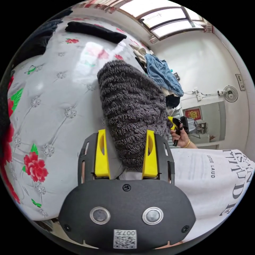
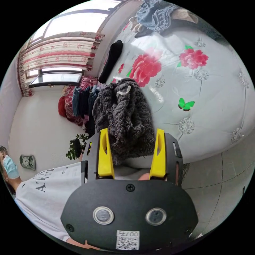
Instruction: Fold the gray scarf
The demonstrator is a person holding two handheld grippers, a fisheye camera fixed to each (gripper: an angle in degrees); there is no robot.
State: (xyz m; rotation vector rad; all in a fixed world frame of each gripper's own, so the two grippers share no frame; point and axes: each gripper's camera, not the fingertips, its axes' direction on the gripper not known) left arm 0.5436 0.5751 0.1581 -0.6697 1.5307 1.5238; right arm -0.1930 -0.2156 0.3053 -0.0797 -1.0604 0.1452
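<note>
A white quilted bed cover printed with red flowers and green butterflies (image 1: 53,111) is seen beneath the work, in a bright room with a window and white walls. In the left gripper view, the left tool (image 1: 126,156) is held with its yellow jaws spread wide; the fluffy dark gray knitted scarf (image 1: 132,111) lies between them, but no pinch on it can be made out. In the right gripper view, the right tool (image 2: 132,156) is likewise spread, with the bunched end of the scarf (image 2: 124,117) sitting in the gap and a small white tag (image 2: 122,92) showing on top. The scarf is judged to be gathered into a thick, uneven bundle resting on the bed cover near its edge, close to the person in a white printed T-shirt (image 1: 212,175). Further out, a long black garment (image 1: 95,30) is laid flat on the bed cover and a heap of blue denim clothes (image 1: 162,73) is piled beyond it.

From here, the bulk is the risk: if the jaws are closed on several layers at once, the plush knit could be dragged as a lump and the fold left crooked. With so little held, the scarf could also slide off the bed edge.
</note>
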